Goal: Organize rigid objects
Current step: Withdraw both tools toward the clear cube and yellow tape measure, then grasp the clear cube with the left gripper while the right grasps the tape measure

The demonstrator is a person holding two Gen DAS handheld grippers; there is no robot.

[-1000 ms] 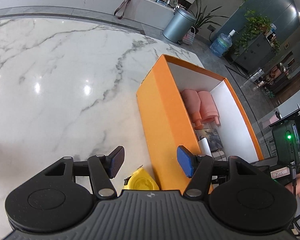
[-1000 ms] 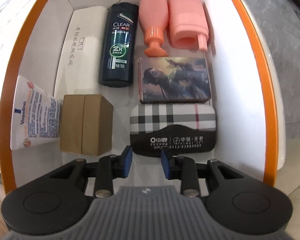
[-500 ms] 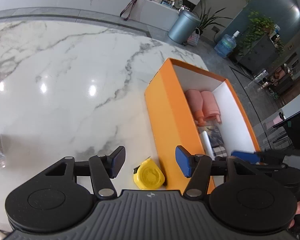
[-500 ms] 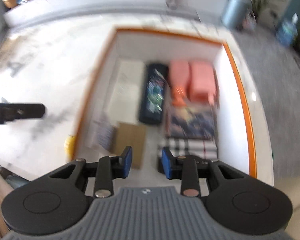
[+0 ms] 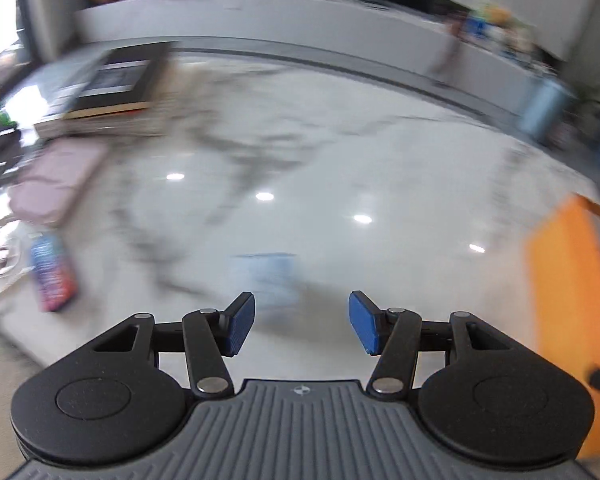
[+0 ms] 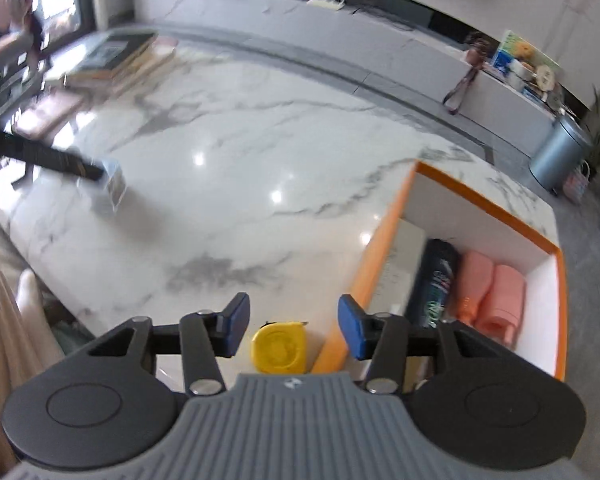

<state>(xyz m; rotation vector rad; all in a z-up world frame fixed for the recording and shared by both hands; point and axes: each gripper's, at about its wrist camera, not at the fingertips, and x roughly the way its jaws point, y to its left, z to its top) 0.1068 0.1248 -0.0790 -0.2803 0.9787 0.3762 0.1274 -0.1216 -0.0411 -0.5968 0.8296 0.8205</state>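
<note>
- Orange box (image 6: 384, 240) sits at the table's right end; bottles lie packed along its far wall.
- Yellow tape measure (image 6: 278, 346) lies on the table (image 6: 228, 184), just beside the box's left wall at the near edge.
- Right gripper (image 6: 293, 326): jaws apart, just been opening, nothing between the pads; tape measure shows below the gap.
- Left gripper (image 5: 302, 324): jaws apart, been closing slightly, empty, above a blurred pale blue item (image 5: 270, 280).
- Wide bare marble mid-table; clutter along the far-left edge.

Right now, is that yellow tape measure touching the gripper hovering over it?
Apart. The right wrist view shows the tape measure lying on the table between and beyond the open right gripper, neither pad touching it.
</note>
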